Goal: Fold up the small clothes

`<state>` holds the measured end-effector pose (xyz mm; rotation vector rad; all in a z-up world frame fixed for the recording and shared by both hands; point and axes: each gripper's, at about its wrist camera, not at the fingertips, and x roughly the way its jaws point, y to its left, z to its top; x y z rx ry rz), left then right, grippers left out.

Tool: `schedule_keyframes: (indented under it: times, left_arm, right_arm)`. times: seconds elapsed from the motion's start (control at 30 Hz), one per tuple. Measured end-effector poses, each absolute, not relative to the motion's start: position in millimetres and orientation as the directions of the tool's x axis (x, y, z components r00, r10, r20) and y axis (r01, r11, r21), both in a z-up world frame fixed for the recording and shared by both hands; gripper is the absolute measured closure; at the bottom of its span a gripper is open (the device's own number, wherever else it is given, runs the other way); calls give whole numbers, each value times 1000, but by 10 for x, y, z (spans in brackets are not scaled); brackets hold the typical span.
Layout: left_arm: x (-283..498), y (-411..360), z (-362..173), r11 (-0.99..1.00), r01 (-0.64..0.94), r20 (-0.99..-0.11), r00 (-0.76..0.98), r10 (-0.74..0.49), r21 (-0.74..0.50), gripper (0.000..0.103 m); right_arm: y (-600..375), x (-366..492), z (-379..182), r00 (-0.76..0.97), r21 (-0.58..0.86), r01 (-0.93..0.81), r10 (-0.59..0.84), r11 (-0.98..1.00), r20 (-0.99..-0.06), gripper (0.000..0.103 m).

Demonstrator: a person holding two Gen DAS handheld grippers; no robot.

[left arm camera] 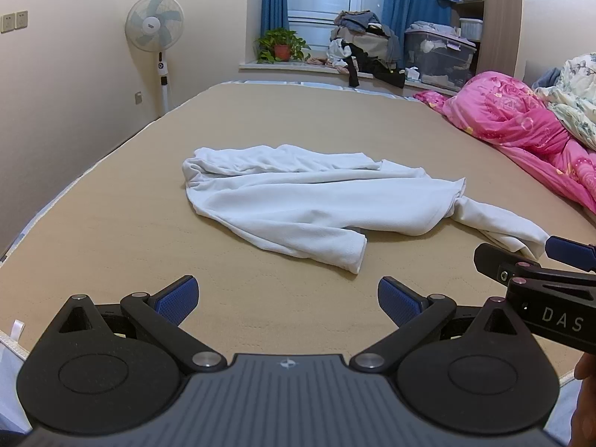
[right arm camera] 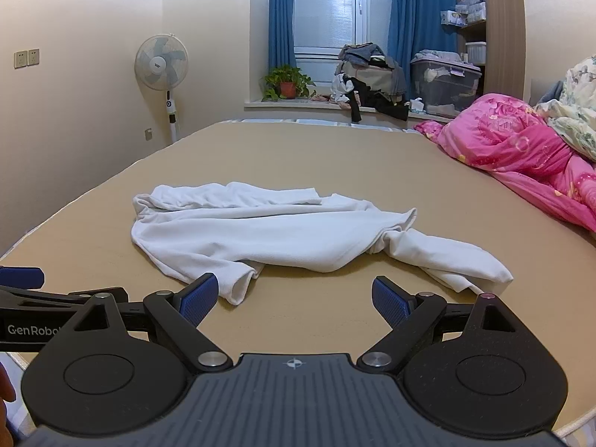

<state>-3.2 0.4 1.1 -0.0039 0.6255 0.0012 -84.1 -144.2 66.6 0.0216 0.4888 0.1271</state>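
Note:
A crumpled white long-sleeved garment (left arm camera: 298,201) lies on the tan bed (left arm camera: 111,223), one sleeve trailing toward the right. It also shows in the right wrist view (right arm camera: 268,234). My left gripper (left arm camera: 287,301) is open and empty, low over the bed, short of the garment's near sleeve. My right gripper (right arm camera: 294,301) is open and empty, close to the near sleeve cuff (right arm camera: 238,287). The right gripper also shows at the right edge of the left wrist view (left arm camera: 536,260), beside the trailing sleeve. The left gripper's finger (right arm camera: 22,277) shows at the left edge of the right wrist view.
A pink quilt (left arm camera: 521,126) and a floral blanket (left arm camera: 573,93) are piled along the bed's right side. A standing fan (left arm camera: 154,29) is by the left wall. The window sill holds a potted plant (left arm camera: 281,46), a clothes pile (left arm camera: 365,44) and a storage box (left arm camera: 439,56).

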Motion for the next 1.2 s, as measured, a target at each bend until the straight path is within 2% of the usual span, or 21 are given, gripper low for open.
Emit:
schedule_keyframes:
  times: [0.67, 0.8, 0.87, 0.9, 0.93, 0.97, 1.0, 1.03, 1.07, 1.1, 1.2]
  left_arm:
    - [-2, 7, -18, 1000, -4, -579, 816, 0, -6, 1]
    - [-45, -2, 12, 1000, -3, -554, 833, -4, -13, 2]
    - [-71, 3, 28, 1000, -2, -534, 845, -5, -12, 10]
    - [-79, 8, 34, 1000, 2, -529, 848, -7, -11, 14]
    - [-78, 15, 40, 1000, 3, -532, 847, -8, -11, 27]
    - [-65, 19, 37, 1000, 9, -541, 841, -13, -10, 39]
    - [-42, 24, 31, 1000, 17, -559, 829, -22, -13, 46]
    - [-18, 34, 20, 999, 28, -575, 817, -37, -24, 65]
    - [21, 41, 8, 999, 42, -588, 807, -54, -35, 77]
    - [66, 45, -1, 998, 48, -608, 791, -63, -41, 77]
    - [276, 83, -51, 995, 55, -646, 757, -98, -86, 77]
  right_arm:
    - [-1672, -788, 468, 880, 43, -124, 129, 991, -458, 13]
    - [-1700, -804, 471, 881, 45, -120, 127, 992, -455, 13]
    - [-1886, -738, 406, 886, 52, -107, 119, 993, -448, 14]
    - [-2000, -704, 339, 889, 59, -100, 116, 993, -442, 19]
    - [-2052, -705, 348, 893, 68, -90, 111, 994, -436, 23]
    - [-2066, -709, 343, 896, 74, -80, 104, 994, -432, 33]
    - [-2098, -696, 362, 897, 77, -72, 99, 994, -432, 47]
    - [-2138, -675, 377, 895, 83, -71, 100, 994, -434, 54]
    - [-2186, -641, 393, 893, 94, -78, 112, 992, -437, 63]
    - [-2230, -601, 409, 890, 98, -94, 128, 991, -437, 69]
    - [-2375, -431, 442, 904, 64, -111, 127, 992, -407, 70]
